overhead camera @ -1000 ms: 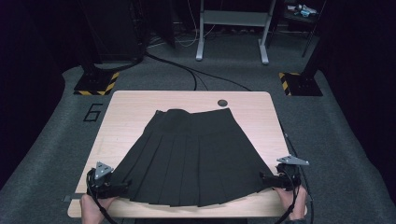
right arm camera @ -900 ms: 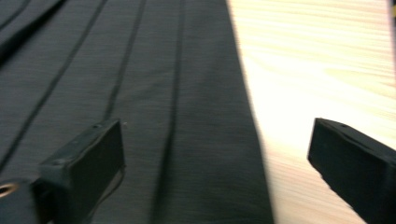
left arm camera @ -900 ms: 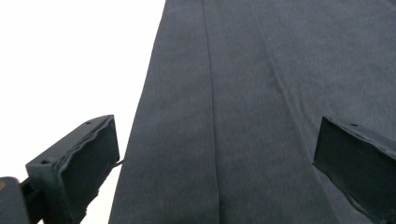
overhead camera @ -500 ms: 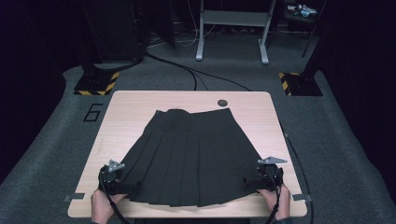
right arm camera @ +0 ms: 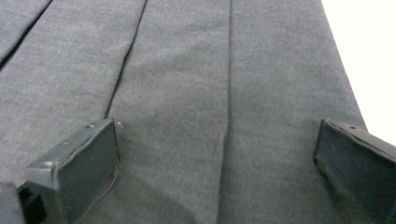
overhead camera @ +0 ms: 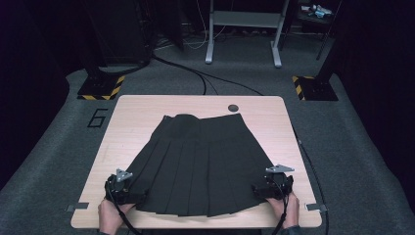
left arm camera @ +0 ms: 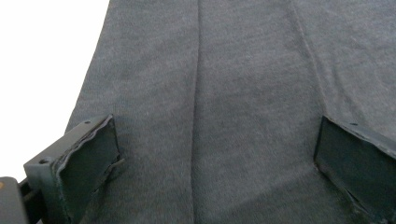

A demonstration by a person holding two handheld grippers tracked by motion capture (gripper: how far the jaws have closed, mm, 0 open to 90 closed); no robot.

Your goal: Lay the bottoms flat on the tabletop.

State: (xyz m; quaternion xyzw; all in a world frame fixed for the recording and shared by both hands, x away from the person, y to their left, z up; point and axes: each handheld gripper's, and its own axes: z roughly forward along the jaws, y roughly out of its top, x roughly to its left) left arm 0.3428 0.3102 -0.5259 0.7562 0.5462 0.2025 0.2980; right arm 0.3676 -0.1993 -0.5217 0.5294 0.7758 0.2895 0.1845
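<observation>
In the high view, a black pleated skirt (overhead camera: 203,164) is lying flat on the wooden table (overhead camera: 137,117), with the waistband toward the far edge and the hem toward you. Your left gripper (overhead camera: 128,190) is sitting at the left hem corner and your right gripper (overhead camera: 268,188) at the right hem corner. A second ago both were standing outside the skirt's sides; now you are bringing them inward, onto the cloth. I judge this means you are preparing to take the hem, maybe for a fold.

In the left gripper view, the left gripper (left arm camera: 215,154) is holding its jaws wide apart, with skirt fabric (left arm camera: 210,93) lying flat between them and nothing gripped.

In the right gripper view, the right gripper (right arm camera: 217,163) is standing equally wide open over the pleats (right arm camera: 187,93), also grasping nothing yet.
</observation>
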